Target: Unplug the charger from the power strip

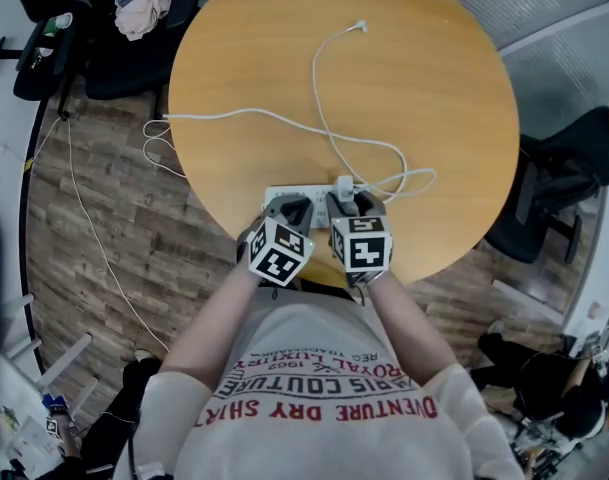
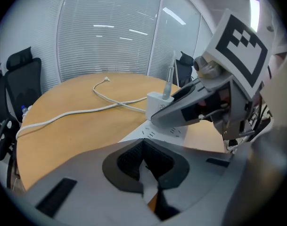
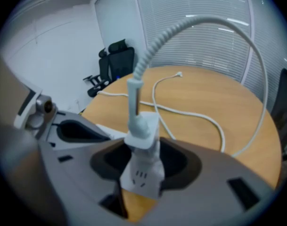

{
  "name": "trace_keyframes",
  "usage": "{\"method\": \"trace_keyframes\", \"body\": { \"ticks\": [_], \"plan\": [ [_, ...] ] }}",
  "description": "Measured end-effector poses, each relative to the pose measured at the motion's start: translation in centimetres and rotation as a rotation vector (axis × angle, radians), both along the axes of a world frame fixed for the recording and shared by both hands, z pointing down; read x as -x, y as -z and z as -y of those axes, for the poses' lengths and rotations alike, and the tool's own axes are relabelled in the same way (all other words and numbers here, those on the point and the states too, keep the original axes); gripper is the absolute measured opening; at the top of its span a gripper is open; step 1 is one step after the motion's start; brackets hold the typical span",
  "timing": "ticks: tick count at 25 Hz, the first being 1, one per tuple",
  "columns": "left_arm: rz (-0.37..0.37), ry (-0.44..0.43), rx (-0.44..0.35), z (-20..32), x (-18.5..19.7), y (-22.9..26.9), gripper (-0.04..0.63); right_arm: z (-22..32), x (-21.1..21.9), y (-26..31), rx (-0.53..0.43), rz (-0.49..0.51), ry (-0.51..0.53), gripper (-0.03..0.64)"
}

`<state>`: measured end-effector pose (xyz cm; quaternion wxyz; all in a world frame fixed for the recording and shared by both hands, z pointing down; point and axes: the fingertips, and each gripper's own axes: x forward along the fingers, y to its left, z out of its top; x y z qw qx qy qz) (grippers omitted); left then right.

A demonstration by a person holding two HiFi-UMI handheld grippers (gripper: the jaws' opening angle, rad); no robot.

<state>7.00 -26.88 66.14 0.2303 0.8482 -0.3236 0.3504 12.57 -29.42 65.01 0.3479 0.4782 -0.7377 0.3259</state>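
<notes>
Power strip [image 1: 289,196] at near edge of table [image 1: 434,98], charger [image 1: 344,185] on its right end; cable [image 1: 315,90] behind

1. A round wooden table [image 1: 414,88] is filling the middle of the room.
2. Around it, black office chairs [image 1: 554,188] are standing, the upper-left chair [image 1: 104,58] carrying a crumpled pale cloth [image 1: 144,8].
3. A thin white cord [image 1: 96,233] is trailing across the wood-plank floor [image 1: 184,268].
4. Beyond the table, slatted blinds [image 2: 110,41] are lining the glass wall [image 2: 181,36].
</notes>
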Motion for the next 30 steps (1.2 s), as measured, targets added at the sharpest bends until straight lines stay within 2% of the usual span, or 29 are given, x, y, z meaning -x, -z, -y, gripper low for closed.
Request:
{"method": "trace_keyframes", "body": {
  "ticks": [5, 11, 15, 19, 23, 30],
  "plan": [
    [-0.044, -0.015, 0.061, 0.1, 0.0, 0.1, 0.034, 0.8, 0.1, -0.4, -0.011, -0.045, -0.008, 0.189],
    [-0.02, -0.018, 0.022, 0.0, 0.2, 0.2, 0.034, 0.7, 0.4, -0.6, -0.018, -0.074, -0.011, 0.179],
    [-0.019, -0.009, 0.029, 0.0, 0.3, 0.0, 0.034, 0.3, 0.5, -0.4, -0.017, -0.108, -0.008, 0.172],
    [-0.013, 0.001, 0.027, 0.2, 0.2, 0.1, 0.034, 0.3, 0.4, -0.1, -0.005, -0.101, -0.024, 0.169],
    [-0.001, 0.0, 0.011, 0.2, 0.2, 0.1, 0.034, -0.2, -0.1, 0.1, 0.032, -0.053, -0.074, 0.166],
    [-0.009, 0.008, 0.008, 0.2, 0.1, 0.2, 0.034, -0.8, -0.4, 0.4, 0.059, -0.044, -0.106, 0.164]
  ]
}}
